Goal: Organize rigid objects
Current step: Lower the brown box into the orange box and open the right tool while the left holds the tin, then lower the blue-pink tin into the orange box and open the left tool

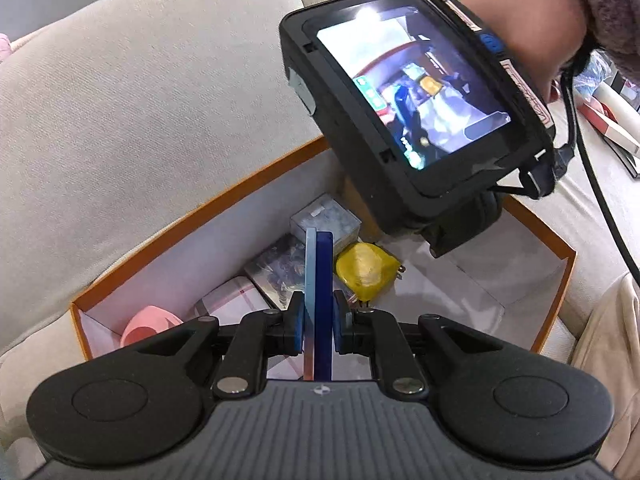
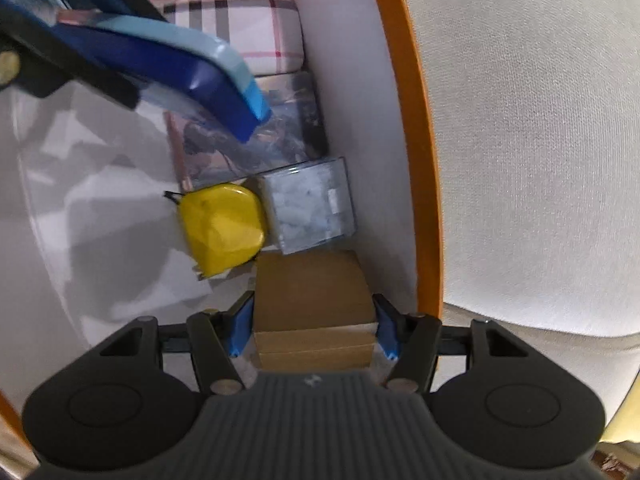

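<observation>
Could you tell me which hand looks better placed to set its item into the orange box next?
Probably the right: its fingers already hold the brown box low against the orange box wall, in line with the row. The left's blue case hangs above.

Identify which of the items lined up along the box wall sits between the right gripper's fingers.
The plain brown cardboard box, last in the row beside the clear plastic case; the right gripper brackets it.

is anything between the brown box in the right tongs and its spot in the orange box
Nothing visible blocks it. The brown box, held by the right tongs, sits low by the orange box's wall, just short of the clear cube. The yellow plug lies beside it, apart.
</observation>
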